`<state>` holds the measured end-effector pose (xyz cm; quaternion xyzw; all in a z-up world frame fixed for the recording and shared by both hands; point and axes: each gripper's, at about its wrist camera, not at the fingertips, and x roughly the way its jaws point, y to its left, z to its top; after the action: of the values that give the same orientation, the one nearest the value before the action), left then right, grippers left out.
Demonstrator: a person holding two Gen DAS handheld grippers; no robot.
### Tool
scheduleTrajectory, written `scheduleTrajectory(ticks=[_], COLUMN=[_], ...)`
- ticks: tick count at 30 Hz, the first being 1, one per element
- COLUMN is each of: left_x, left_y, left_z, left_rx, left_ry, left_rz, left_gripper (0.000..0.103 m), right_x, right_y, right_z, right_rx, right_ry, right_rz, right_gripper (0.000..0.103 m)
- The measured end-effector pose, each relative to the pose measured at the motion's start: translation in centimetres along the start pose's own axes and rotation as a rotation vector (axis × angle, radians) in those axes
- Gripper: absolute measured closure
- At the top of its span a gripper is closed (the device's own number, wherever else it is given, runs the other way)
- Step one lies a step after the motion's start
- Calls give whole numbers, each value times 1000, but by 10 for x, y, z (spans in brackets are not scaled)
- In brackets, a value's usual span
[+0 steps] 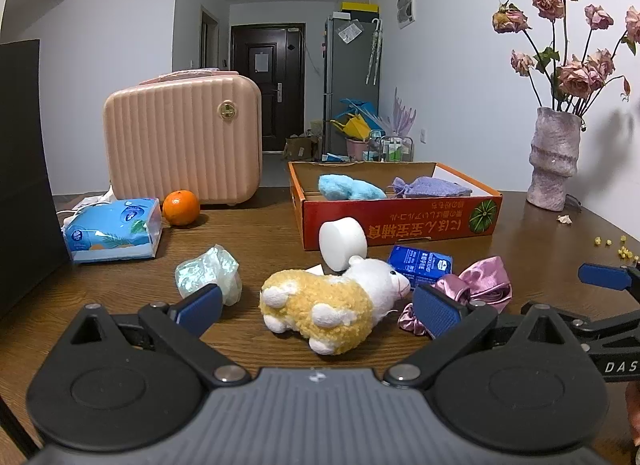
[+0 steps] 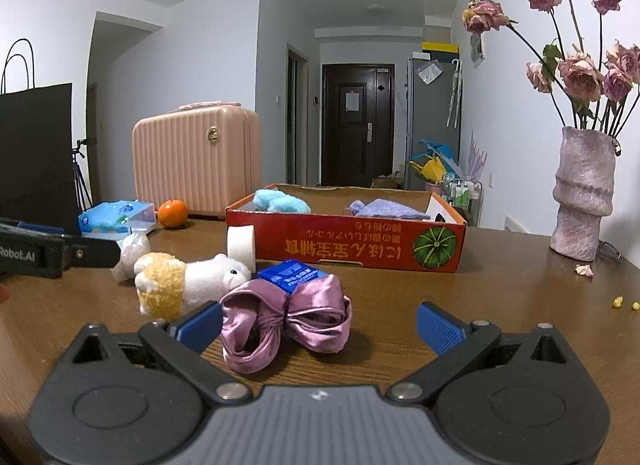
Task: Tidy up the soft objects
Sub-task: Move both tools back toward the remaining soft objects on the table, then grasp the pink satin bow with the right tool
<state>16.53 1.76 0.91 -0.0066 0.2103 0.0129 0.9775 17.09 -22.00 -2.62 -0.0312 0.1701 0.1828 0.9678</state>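
Note:
A yellow and white plush sheep (image 1: 332, 305) lies on the wooden table between the open fingers of my left gripper (image 1: 318, 311), which holds nothing. A pink satin bow scrunchie (image 2: 284, 321) lies just ahead of my open, empty right gripper (image 2: 318, 325), nearer its left finger. The sheep also shows in the right wrist view (image 2: 184, 281), and the scrunchie in the left wrist view (image 1: 480, 289). The red cardboard box (image 1: 400, 221) behind holds a blue plush (image 1: 348, 187) and a purple pouch (image 1: 432, 187).
A crumpled plastic bag (image 1: 208, 273), a white tape roll (image 1: 342, 243) and a blue tissue packet (image 1: 420, 263) lie around the sheep. A tissue pack (image 1: 114, 231), an orange (image 1: 181, 207) and a pink case (image 1: 184, 141) stand at back left. A vase (image 2: 582, 193) stands at right.

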Motion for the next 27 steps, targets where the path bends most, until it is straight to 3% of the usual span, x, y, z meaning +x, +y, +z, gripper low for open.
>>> scheduleTrajectory(ticks=[16, 27], left_x=[6, 9], left_y=[24, 48], left_z=[-1, 0], left_rx=[-13, -44], left_ry=[7, 15], left_rz=[18, 45], left_gripper=[0, 0], right_x=[33, 85], right_y=[23, 34], right_z=[0, 11], right_rx=[-9, 7], right_ry=[68, 156], right_rz=[25, -44], right_gripper=[0, 0])
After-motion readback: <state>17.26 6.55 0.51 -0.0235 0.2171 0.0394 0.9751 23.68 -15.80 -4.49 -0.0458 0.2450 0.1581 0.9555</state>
